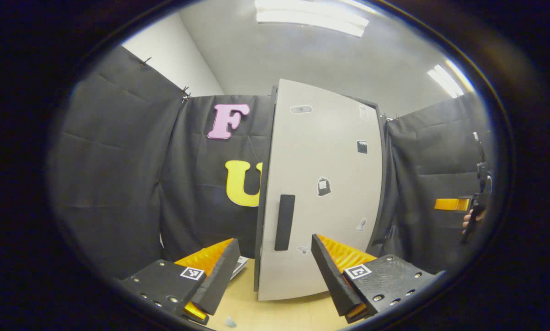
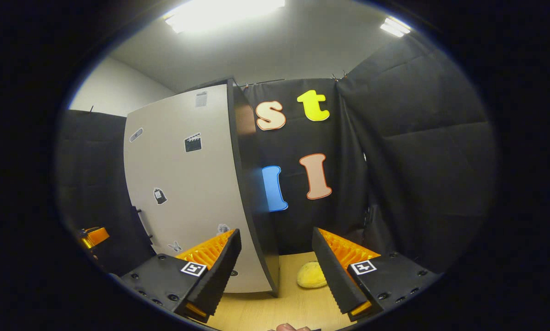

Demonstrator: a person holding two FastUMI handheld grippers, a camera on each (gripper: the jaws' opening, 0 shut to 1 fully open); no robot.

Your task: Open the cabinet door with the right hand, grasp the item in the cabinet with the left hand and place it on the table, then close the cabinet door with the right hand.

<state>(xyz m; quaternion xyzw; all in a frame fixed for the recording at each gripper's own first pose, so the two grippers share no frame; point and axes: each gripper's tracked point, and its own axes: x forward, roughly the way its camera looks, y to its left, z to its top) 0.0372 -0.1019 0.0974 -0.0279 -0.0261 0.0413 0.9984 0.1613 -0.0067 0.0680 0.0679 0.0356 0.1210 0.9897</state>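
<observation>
1. The door [image 1: 323,193] of the cabinet [image 2: 245,151] is sitting closed, with its dark handle [image 1: 284,222] low on the door's left side in the left gripper view.
2. A yellow item [image 2: 311,275] is lying on the table [image 2: 284,308], just beside the cabinet's right side in the right gripper view; I cannot tell whether it is the item from inside.
3. The left gripper [image 1: 272,269] is hanging in front of the door with its jaws standing apart, holding nothing, the handle showing between them.
4. The right gripper [image 2: 277,269] is hovering off the cabinet's right corner, jaws apart and empty; the left gripper view is showing it well off to the cabinet's right [image 1: 459,204].
5. Judging by the shut door, the task is either sitting at its opening step or already finished; the pictures are not settling which.
6. If it is opening, the next move is calling for the right gripper to swing across to the handle, close on it and pull the door outward, while the left is keeping clear of the swing.
</observation>
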